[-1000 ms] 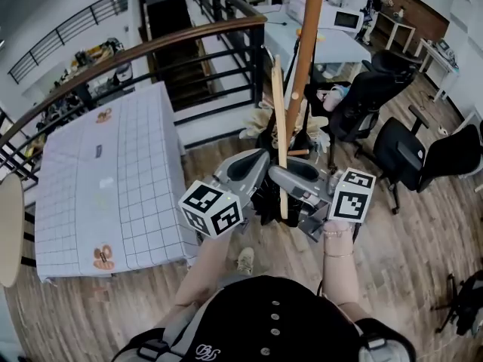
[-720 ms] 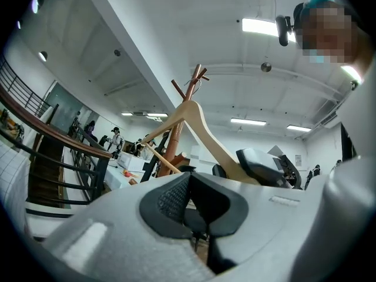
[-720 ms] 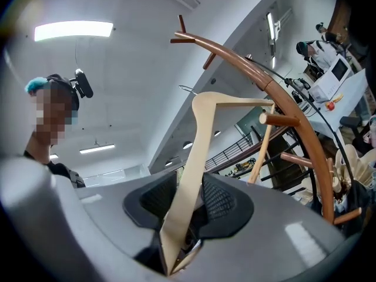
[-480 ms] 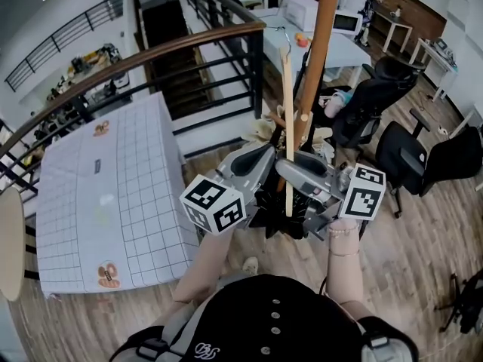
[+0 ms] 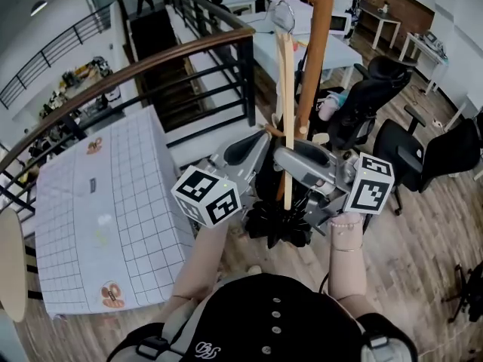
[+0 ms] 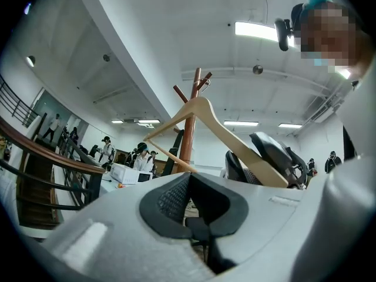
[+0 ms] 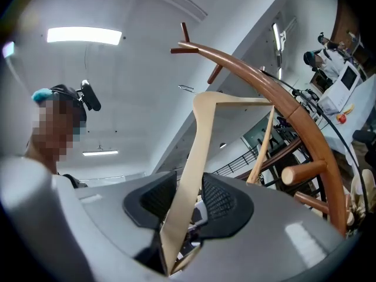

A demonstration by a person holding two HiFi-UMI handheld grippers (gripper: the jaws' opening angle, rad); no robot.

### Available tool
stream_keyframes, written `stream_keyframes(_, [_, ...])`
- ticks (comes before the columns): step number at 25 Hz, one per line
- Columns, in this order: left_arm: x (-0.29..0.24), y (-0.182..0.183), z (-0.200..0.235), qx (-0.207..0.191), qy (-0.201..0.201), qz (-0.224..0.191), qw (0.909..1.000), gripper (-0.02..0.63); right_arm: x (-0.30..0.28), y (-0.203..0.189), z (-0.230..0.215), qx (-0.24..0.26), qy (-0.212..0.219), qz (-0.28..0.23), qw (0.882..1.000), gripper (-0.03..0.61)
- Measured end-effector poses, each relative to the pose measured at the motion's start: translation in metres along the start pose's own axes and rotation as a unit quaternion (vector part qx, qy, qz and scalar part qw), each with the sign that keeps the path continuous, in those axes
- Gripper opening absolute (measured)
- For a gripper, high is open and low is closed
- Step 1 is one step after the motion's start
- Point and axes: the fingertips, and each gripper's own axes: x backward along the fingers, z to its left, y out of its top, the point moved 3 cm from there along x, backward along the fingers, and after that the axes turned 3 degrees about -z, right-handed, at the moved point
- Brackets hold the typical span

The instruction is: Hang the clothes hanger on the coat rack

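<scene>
A light wooden clothes hanger (image 5: 285, 111) stands on end close to the left of the brown coat rack pole (image 5: 317, 51), its metal hook (image 5: 283, 10) uppermost. My right gripper (image 5: 296, 164) is shut on one arm of the hanger (image 7: 197, 157), which runs up between its pads. The rack's curved pole (image 7: 294, 116) and pegs rise just to the right of it. My left gripper (image 5: 245, 153) hovers beside the right one, open with nothing between its pads (image 6: 173, 198). From the left gripper view the hanger (image 6: 235, 134) shows in front of the rack (image 6: 188, 134).
A table with a grid cloth (image 5: 113, 194) stands at the left, behind it a dark stair railing (image 5: 151, 59). Black office chairs (image 5: 362, 104) sit at the right on the wooden floor. A dark bushy object (image 5: 279, 221) lies at the rack's foot. Several people (image 6: 141, 154) stand far off.
Both grippers have risen together with the hanger. The hanger's hook now stands higher along the rack pole, and the hanger sits closer to the pole.
</scene>
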Motion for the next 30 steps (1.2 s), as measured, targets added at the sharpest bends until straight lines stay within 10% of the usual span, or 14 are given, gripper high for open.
stream_keyframes(30, [-0.057, 0.049, 0.026, -0.009, -0.075, -0.063, 0.9952, -0.006, -0.028, 0.060, -0.034, -0.017, -0.013, -0.058, 0.998, 0.137])
